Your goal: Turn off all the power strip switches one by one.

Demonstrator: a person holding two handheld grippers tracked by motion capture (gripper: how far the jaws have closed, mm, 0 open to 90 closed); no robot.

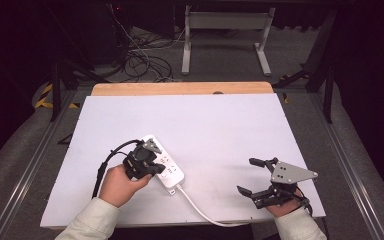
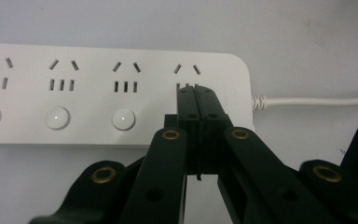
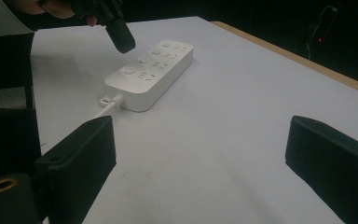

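High view first: the white power strip (image 1: 161, 161) lies slantwise on the table (image 1: 220, 125), left of the middle, its cord (image 1: 200, 210) running toward the near edge. The left hand-held gripper (image 1: 152, 167) hangs over the strip's near end, while the right hand-held gripper (image 1: 254, 176) rests well apart at the right with its jaws spread and nothing between them.

Left gripper view: the jaws are pressed together with nothing between them, their joined tip over the last socket group by the cord end, where the fourth round switch would be; three other switch buttons (image 2: 123, 119) show to the side. Whether the tip touches, I cannot tell.

Right gripper view: the strip (image 3: 151, 74) lies unbraced. A slanted push could slide or turn it, or the broad tip could slip off the button.
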